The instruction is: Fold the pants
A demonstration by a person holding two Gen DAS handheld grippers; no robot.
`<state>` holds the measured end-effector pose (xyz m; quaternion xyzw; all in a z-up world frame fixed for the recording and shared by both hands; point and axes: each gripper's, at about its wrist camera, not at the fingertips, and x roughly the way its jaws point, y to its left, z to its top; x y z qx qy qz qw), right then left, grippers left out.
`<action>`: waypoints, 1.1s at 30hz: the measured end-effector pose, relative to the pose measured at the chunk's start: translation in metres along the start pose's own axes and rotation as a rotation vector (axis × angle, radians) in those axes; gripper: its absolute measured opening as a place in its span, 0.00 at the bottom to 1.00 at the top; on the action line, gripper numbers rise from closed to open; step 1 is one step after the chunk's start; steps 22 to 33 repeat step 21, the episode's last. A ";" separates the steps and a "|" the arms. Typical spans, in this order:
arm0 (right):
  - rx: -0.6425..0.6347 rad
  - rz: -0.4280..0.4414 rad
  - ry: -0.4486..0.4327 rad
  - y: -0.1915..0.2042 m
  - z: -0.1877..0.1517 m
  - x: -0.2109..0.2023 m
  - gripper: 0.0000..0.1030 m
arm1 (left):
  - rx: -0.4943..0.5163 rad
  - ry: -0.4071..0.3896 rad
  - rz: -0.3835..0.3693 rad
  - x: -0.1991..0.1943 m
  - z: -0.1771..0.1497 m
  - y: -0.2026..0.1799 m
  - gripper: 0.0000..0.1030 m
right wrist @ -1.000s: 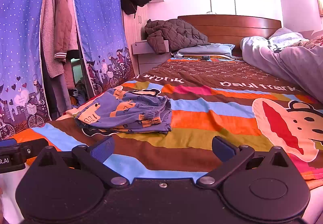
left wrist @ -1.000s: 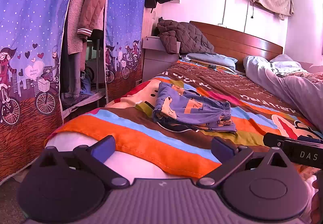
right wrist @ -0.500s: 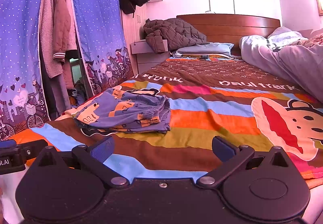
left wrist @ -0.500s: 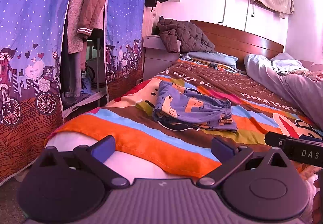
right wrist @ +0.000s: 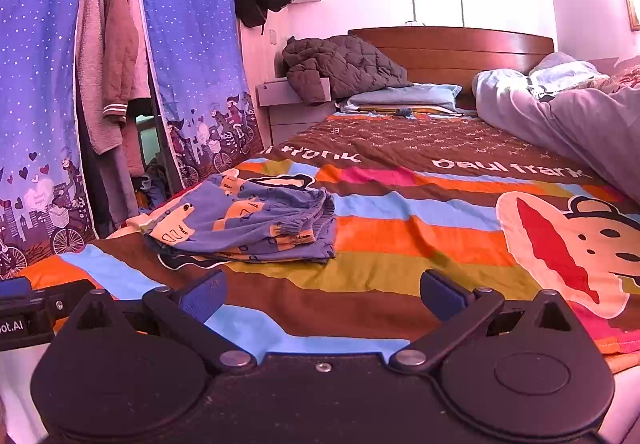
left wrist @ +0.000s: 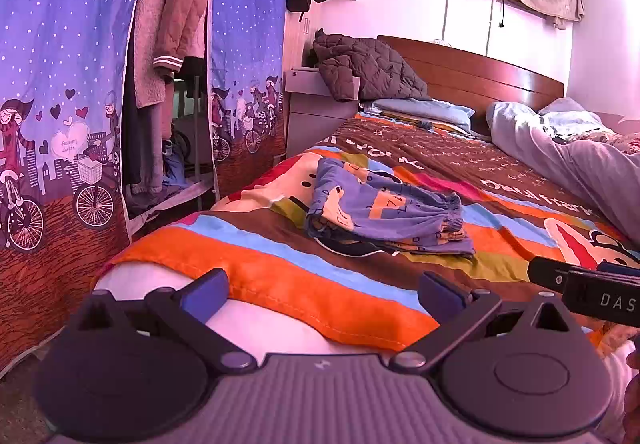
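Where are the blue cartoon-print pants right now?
The blue cartoon-print pants lie folded on the striped bedspread near the bed's left edge, left of centre in the right wrist view, ahead of both open grippers and touching neither.

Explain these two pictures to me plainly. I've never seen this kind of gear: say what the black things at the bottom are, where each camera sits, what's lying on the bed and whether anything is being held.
No robot here: a person holds a two-finger gripper in each hand, and each carries a wide-angle camera looking forward along its fingers. The black shapes at the bottom are the grippers' own bodies.

One picture is from the left gripper, the other from the right gripper. Each also shows the other at its edge.

On the striped bedspread lie blue patterned pants, already folded into a small bundle. Further back are a grey duvet and a dark quilted jacket.

Both grippers are open, short of the pants, holding nothing.
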<state>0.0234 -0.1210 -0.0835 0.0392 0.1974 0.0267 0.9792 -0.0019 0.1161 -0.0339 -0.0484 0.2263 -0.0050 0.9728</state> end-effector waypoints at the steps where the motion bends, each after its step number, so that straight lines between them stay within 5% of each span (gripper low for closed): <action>1: -0.002 0.000 0.001 0.000 0.000 0.000 0.99 | -0.002 -0.001 -0.001 0.000 0.000 0.001 1.00; 33: 0.011 0.005 0.024 0.002 0.003 0.003 0.99 | -0.002 0.002 0.002 0.001 0.001 0.000 1.00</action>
